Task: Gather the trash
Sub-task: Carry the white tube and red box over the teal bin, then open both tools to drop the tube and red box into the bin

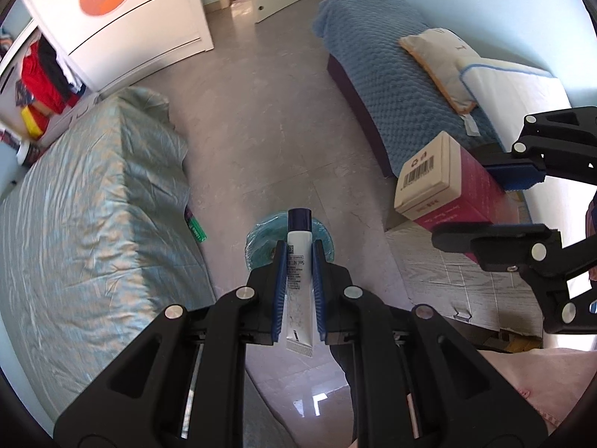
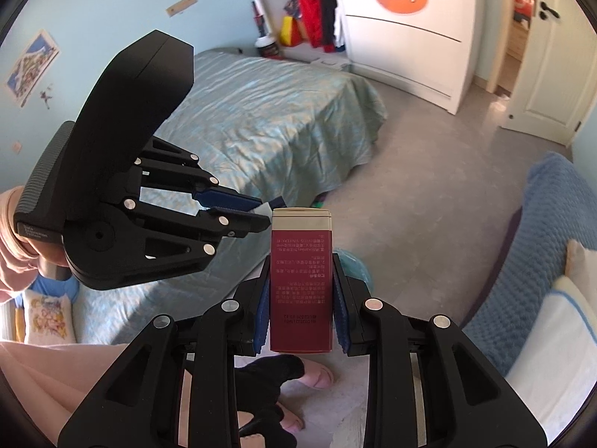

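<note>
Grey tile floor (image 1: 268,119) carries two beds: teal-covered bed (image 1: 93,201), blue-blanket bed (image 1: 388,86) with pillows (image 1: 440,63). Teal-lined bin (image 1: 261,246) and green packet (image 1: 197,229) on floor.

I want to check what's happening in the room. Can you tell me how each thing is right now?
Left gripper: jaws shut on the white tube.
White tube: held, dark cap on, pointing away.
Right gripper: jaws shut on the red box.
Red box: held, closed.
Teal-lined bin: on the floor below the tube, open.
White door: open.
Wardrobe: open on the clothes side.
</note>
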Motion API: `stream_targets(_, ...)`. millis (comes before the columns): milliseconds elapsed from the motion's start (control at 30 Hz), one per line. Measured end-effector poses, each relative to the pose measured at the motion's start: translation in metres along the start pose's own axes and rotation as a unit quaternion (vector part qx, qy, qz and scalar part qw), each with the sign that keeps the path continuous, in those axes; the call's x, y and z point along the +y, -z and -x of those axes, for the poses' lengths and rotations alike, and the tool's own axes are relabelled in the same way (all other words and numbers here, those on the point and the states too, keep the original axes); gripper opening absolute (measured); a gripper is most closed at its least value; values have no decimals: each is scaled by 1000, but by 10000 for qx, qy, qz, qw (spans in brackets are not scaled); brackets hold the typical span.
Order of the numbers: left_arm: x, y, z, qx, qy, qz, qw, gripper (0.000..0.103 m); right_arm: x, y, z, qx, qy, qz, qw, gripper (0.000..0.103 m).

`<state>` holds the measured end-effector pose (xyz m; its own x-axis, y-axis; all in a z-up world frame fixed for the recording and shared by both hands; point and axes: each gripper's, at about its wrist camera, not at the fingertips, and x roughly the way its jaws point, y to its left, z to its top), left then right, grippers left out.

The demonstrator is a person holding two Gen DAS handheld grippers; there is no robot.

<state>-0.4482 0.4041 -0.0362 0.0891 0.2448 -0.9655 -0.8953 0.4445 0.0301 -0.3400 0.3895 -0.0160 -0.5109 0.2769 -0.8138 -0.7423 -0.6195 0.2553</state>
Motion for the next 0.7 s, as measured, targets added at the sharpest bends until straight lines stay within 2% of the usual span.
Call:
stream_targets(67, 7, 0, -4, 21, 16, 118, 9999, 13, 2, -5, -3, -4, -82, 51, 10000, 30)
stream_targets(100, 11, 1, -5, 9, 21, 179, 9998, 17, 2, -6, -3, 3, -88, 58, 9999, 31)
stream_targets(133, 15, 1, -5, 10, -33, 254, 9997, 38, 2, -8, -5, -10, -73, 33, 10000, 34)
stream_targets(167, 18, 2, -6, 12, -102, 311, 9995, 52, 0, -9, -4, -30, -48, -10, 10000, 53)
stream_targets(200, 19, 2, -6, -23, -144, 342, 9993, 67, -1, -11, -5, -97, -13, -32, 9999, 67)
stream_targets(300, 24, 3, -5, -32, -170, 367, 9992, 70, -6, -15, -2, -183, -43, -62, 9998, 67)
stream_targets(333, 25, 2, -5, -22, -196, 389, 9990, 75, -7, -15, -3, -186, -36, -78, 9998, 67)
stream_targets(400, 28, 2, -4, -52, -145, 456, 9988, 80, -10, -16, -2, -177, -1, -98, 9998, 67)
stream_targets(700, 17, 1, -2, -56, -200, 222, 9995, 80, -21, 0, 11, -262, 200, -399, 9987, 67)
